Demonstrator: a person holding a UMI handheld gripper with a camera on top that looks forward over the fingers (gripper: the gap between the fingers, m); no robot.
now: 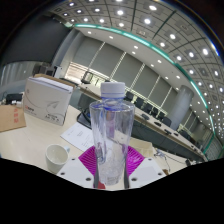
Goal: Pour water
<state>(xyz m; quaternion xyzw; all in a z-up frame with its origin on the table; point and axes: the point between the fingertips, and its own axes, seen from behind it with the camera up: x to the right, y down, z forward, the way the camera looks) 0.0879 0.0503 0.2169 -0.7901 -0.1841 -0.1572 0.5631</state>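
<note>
Standing upright between the two fingers of the tongs (111, 172) is a clear plastic bottle (111, 135) with a white cap (113, 89). Both pink pads (91, 160) press against its lower sides, so the tongs are clamped on the bottle, which fills the middle of the view from 6 o'clock up to the centre. At about 8 o'clock from the bottle, a white mug (56, 157) sits on the pale surface (25, 146), apart from the fingers. Sheets of paper (78, 136) lie on the surface just behind the bottle, toward 9 o'clock. Farther off at 10 o'clock stands a white box (47, 99), with a brown cardboard box (11, 118) beside it at 9 o'clock. Beyond, rows of desks and windows run under a ceiling dotted with lights.
</note>
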